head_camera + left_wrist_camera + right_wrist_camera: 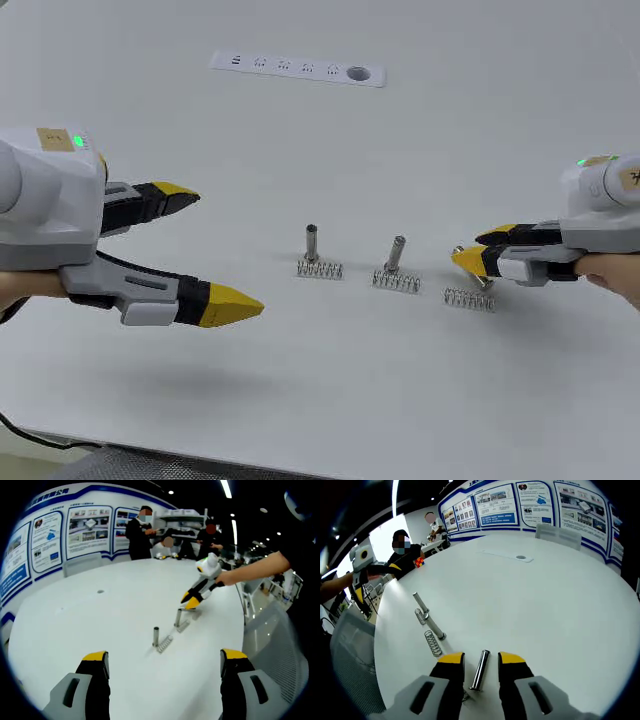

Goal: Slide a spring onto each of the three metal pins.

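**Entry: three metal pins with three springs, white worktop [330, 380]**

- **Pins:** set in a row. The left pin [311, 243] and middle pin [396, 253] stand up; the right pin [479, 672] sits between jaws.
- **Springs:** one lies on its side just near of each pin: left spring [320, 269], middle spring [396, 282], right spring [469, 299]. None is threaded yet.
- **Handling, judged:** the springs look light, thin-wired and squashy lengthwise, apt to roll or flick away, so pinch them mid-coil, gently. The pins look stiff and smooth, and may topple if knocked.
- **Right hand-held gripper [482, 656]:** jaws narrowly parted around the right pin, slim gaps showing, not clamped.
- **Left hand-held gripper [228, 251]:** released, jaws wide, holding nothing, well left of the row
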The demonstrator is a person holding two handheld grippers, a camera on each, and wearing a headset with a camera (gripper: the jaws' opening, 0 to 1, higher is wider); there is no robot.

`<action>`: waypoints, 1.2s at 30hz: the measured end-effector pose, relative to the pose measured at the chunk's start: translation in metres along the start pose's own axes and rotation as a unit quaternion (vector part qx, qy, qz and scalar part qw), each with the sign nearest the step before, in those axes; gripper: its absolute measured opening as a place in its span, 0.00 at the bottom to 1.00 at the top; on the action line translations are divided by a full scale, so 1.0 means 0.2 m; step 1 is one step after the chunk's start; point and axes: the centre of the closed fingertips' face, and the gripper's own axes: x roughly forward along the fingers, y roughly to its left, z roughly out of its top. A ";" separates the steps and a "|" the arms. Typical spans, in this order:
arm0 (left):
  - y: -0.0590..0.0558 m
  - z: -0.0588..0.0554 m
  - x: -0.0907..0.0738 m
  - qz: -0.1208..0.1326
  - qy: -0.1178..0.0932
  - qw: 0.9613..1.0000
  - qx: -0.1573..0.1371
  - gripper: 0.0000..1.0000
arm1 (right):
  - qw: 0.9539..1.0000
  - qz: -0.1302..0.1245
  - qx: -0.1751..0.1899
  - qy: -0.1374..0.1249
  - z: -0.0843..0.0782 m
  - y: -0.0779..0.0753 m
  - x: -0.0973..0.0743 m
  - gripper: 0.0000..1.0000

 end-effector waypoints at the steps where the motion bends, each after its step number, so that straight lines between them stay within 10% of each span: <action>1: 0.00 0.00 0.00 0.001 -0.001 1.000 -0.001 0.94 | 1.000 -0.003 0.003 0.003 0.00 0.00 0.01 0.27; 36: -0.02 0.04 -0.01 -0.003 -0.026 1.000 -0.004 0.92 | 0.993 -0.086 0.038 0.073 -0.04 -0.02 0.05 0.08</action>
